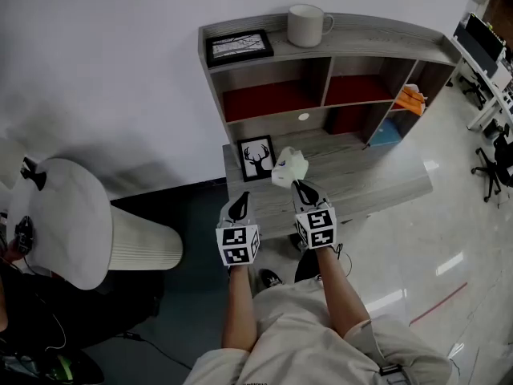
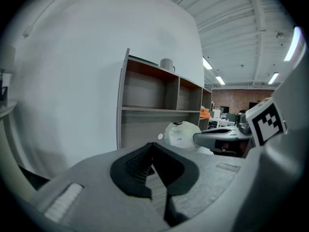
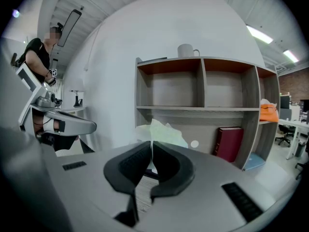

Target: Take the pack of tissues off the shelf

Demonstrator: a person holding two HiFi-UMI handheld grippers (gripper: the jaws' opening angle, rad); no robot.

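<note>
Right hand-held gripper (image 1: 298,186) pinches crumpled white-green tissue pack (image 1: 289,168), clear of grey wooden shelf (image 1: 353,42) at 12 o'clock; left hand-held gripper (image 1: 239,207) closed, empty. Next likely: set on grey table (image 1: 377,179).

Counts by the shelf (image 1: 377,33)
One mug (image 1: 309,24) on top, two framed pictures (image 1: 238,46) (image 1: 257,157), one red book (image 3: 230,141) inside, one tissue pack (image 1: 289,168) in front.
</note>
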